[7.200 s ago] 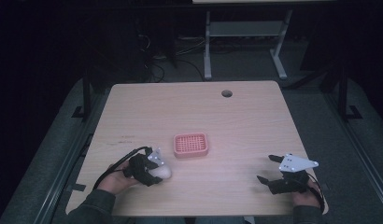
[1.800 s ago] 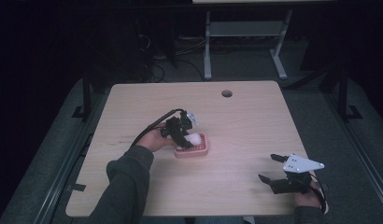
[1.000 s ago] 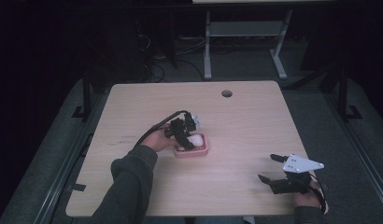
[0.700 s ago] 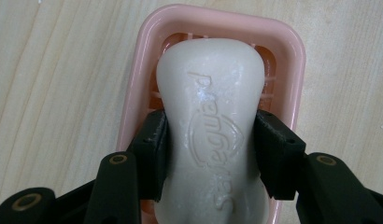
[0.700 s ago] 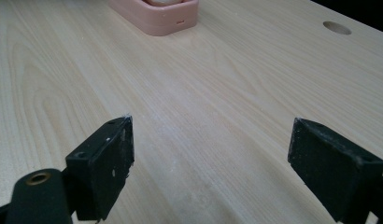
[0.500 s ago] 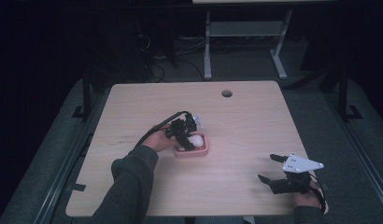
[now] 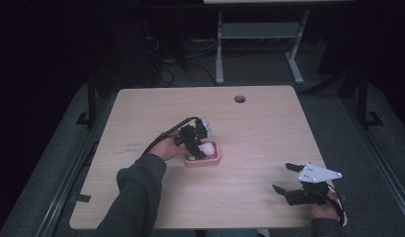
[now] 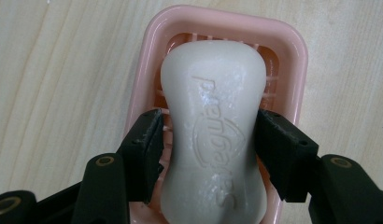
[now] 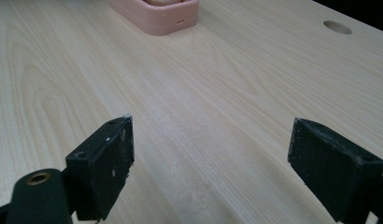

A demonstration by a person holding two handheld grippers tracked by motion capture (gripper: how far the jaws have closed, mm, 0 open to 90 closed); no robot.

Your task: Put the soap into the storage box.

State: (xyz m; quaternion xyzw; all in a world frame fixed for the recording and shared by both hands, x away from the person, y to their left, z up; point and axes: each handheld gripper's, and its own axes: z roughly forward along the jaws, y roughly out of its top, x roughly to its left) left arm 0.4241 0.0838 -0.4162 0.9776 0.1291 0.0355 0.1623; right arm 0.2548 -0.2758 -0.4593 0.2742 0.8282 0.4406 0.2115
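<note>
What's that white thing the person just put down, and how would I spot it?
On the wooden table, find the pink dish near the middle. In it lies a white soap bar with a pinched waist and embossed lettering, between the left hand-held gripper jaws, which have just been opening.

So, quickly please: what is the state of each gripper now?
Left gripper: jaws just opening, soap bar between them in the pink dish.
Right gripper: open, holding nothing.

You work at a light wooden table with a rounded-corner top (image 7: 269, 128) that sits in the middle of the frame. A small round cable hole (image 7: 239, 98) lies near its far edge, right of centre. Beyond it, at the upper middle, stands a grey metal frame with two legs (image 7: 257, 44) on the dark floor (image 7: 57, 148), with black cables (image 7: 163, 74) coiled to its left.
</note>
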